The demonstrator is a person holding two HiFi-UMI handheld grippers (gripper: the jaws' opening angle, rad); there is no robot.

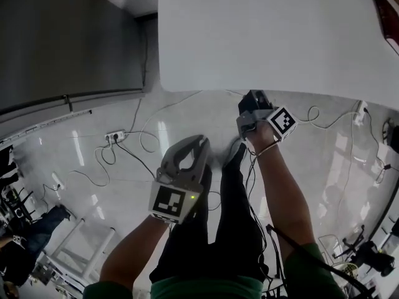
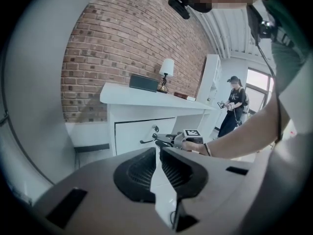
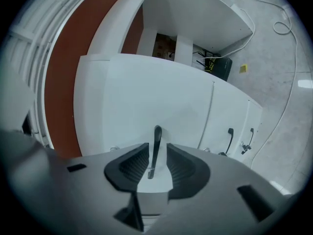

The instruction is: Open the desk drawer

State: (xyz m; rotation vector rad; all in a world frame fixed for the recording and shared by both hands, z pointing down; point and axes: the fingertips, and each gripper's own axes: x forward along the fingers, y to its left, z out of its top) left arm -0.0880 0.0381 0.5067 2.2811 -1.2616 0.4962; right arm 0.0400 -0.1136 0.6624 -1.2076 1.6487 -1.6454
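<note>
The white desk fills the top of the head view. Its drawer front carries a black handle in the left gripper view. My right gripper is at the desk's front edge. In the right gripper view the black handle stands between the jaws of my right gripper, which is open, with a gap on both sides. My left gripper hangs lower and nearer to me, away from the desk, over my legs. Its fingertips look shut with nothing between them.
A power strip and loose cables lie on the glossy floor left of the desk. On the desk stand a lamp, a dark box and a book. A person stands at the back. More black handles show to the right.
</note>
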